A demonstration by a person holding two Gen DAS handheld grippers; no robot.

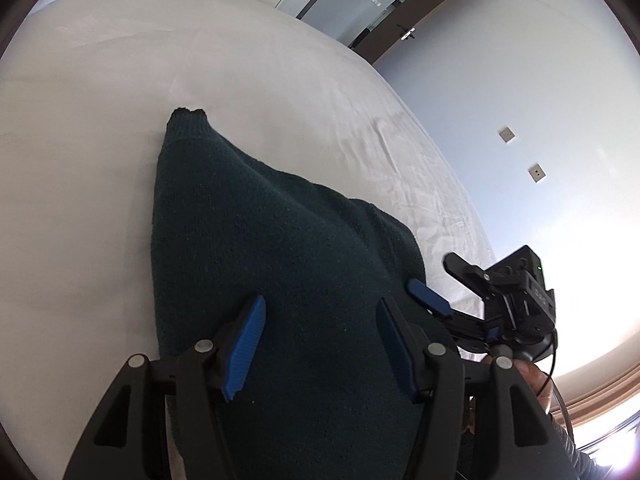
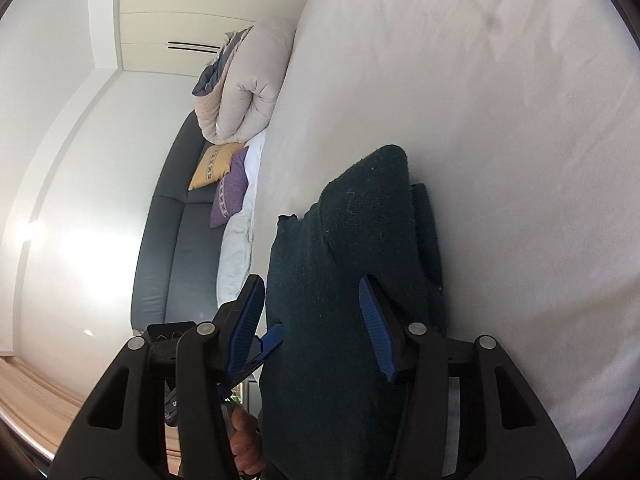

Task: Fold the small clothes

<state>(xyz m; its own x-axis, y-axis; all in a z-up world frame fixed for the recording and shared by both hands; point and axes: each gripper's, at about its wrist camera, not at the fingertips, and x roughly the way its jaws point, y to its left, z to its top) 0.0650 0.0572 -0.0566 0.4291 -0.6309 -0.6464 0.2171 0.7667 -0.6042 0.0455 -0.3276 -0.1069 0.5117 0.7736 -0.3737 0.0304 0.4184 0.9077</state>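
A dark green knitted garment [image 1: 280, 264] lies folded on the white bed sheet [image 1: 88, 168]; it tapers to a point at its far end. My left gripper [image 1: 320, 340] is open, with its blue pads on either side over the garment's near end. My right gripper [image 2: 312, 320] is open too, its pads spread around the garment [image 2: 340, 280] near the bed's edge. The right gripper also shows in the left wrist view [image 1: 432, 300], beside the garment's right side. Whether either touches the fabric is unclear.
A rolled beige duvet [image 2: 248, 88] lies at the bed's far end, with yellow [image 2: 212, 164] and purple [image 2: 232, 192] cushions and a dark headboard [image 2: 168, 240]. A wardrobe [image 2: 200, 12], a brown door [image 1: 404, 28] and wall sockets [image 1: 506, 134] lie beyond the bed.
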